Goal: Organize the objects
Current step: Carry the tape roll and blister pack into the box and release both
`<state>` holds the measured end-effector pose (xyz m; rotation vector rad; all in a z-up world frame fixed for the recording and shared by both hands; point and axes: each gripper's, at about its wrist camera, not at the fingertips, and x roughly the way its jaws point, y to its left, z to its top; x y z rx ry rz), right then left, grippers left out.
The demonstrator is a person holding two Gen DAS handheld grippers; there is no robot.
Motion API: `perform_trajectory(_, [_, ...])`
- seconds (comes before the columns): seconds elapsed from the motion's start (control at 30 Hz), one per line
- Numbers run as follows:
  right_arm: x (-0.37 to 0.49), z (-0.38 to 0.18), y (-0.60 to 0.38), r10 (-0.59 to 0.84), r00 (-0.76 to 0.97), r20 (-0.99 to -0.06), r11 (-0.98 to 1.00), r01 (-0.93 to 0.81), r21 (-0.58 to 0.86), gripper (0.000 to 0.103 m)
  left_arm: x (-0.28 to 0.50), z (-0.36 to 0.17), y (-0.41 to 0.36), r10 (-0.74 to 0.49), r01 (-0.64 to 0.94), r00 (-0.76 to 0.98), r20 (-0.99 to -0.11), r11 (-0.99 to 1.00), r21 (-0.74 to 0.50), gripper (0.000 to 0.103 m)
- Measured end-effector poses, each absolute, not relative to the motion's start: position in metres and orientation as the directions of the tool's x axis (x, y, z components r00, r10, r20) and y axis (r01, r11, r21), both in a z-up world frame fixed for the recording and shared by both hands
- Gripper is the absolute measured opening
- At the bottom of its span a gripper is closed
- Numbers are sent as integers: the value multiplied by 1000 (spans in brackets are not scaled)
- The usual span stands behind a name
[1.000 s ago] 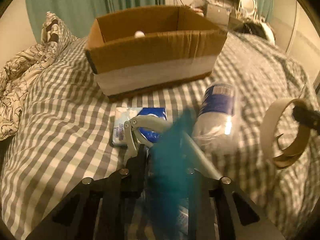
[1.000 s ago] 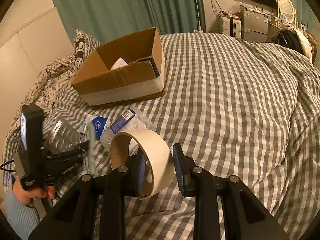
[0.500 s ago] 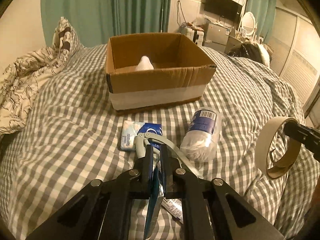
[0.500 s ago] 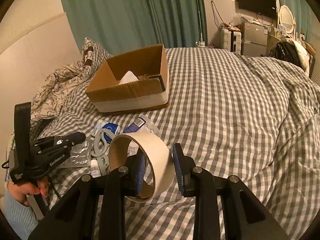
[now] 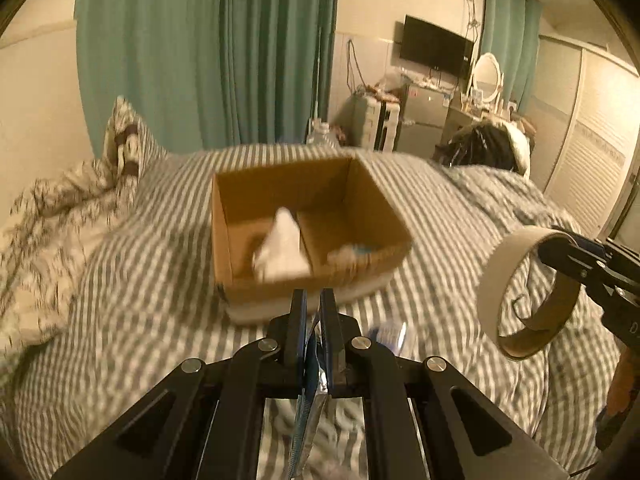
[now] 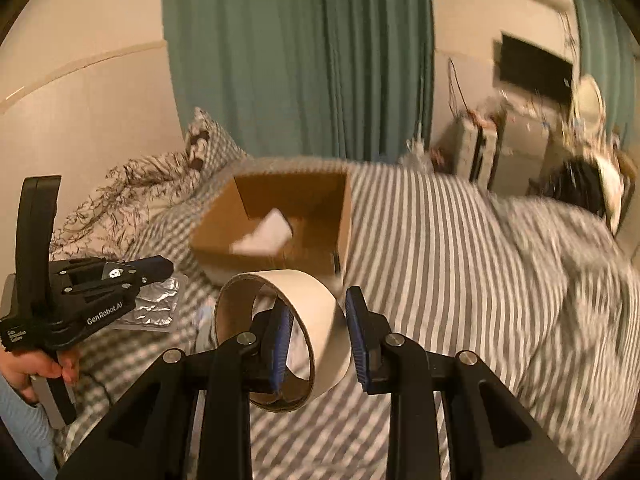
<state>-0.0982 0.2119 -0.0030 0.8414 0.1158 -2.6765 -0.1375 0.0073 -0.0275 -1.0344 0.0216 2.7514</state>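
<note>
Left claw: clamped on a thin foil blister pack, now lifted off the bed.
Right claw: pinching the wall of the tape roll, likewise raised.
Cardboard box: ahead, open, partly filled.
Assessment: both items airborne; box drop-off likely next.

Open cardboard box on checked bed, white item inside, tape roll and foil blister pack raised
</note>
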Motion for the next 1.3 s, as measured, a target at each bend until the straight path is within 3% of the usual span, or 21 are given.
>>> perform_trajectory(0.33, [-195, 36, 167, -315, -803, -506, -925, 378, -24, 26, -223, 1, 6, 183, -202, -771, -610, -979, -39, 6])
perform_trajectory(0.87, [-318, -32, 126, -329, -743, -582, -928, 367, 56, 26, -318, -67, -3, 156, -202, -700, -697, -979, -16, 7])
perform_trajectory(0.9, [-318, -34, 124, -335, -736, -588, -926, 374, 58, 33, -318, -68, -3, 156, -202, -694, -703, -979, -18, 9])
perform_trajectory(0.93, [-316, -35, 123, -332, -734, -592, -925, 375, 54, 49, -317, -70, -3, 155, -204, -686, -711, -979, -17, 9])
perform_trajectory(1.0, [-308, -36, 122, -311, -750, -583, -932, 360, 34, 65, -314, -72, -2, 148, -211, -671, -727, -978, -4, 10])
perform_trajectory(1.07, [-298, -34, 124, -310, -756, -577, -934, 355, 38, 66, -309, -73, -3, 128, -199, -668, -733, -980, 10, 19])
perform_trajectory(1.1, [-293, -32, 126, -317, -751, -580, -932, 358, 46, 67, -304, -73, -4, 122, -192, -667, -735, -981, 12, 38])
perform_trajectory(1.13, [-287, -29, 129, -323, -748, -579, -931, 361, 53, 71, -300, -72, -6, 116, -186, -670, -733, -983, 15, 66])
perform_trajectory(1.17, [-280, -25, 132, -322, -751, -576, -931, 360, 51, 73, -295, -69, -7, 104, -173, -681, -725, -985, 21, 76])
perform_trajectory(1.2, [-274, -22, 135, -316, -755, -574, -933, 358, 42, 76, -285, -64, -9, 93, -159, -700, -708, -987, 27, 82])
perform_trajectory(1.3, [-250, -9, 144, -291, -771, -566, -938, 346, 11, 77, -263, -52, -9, 101, -163, -709, -698, -986, 23, 83])
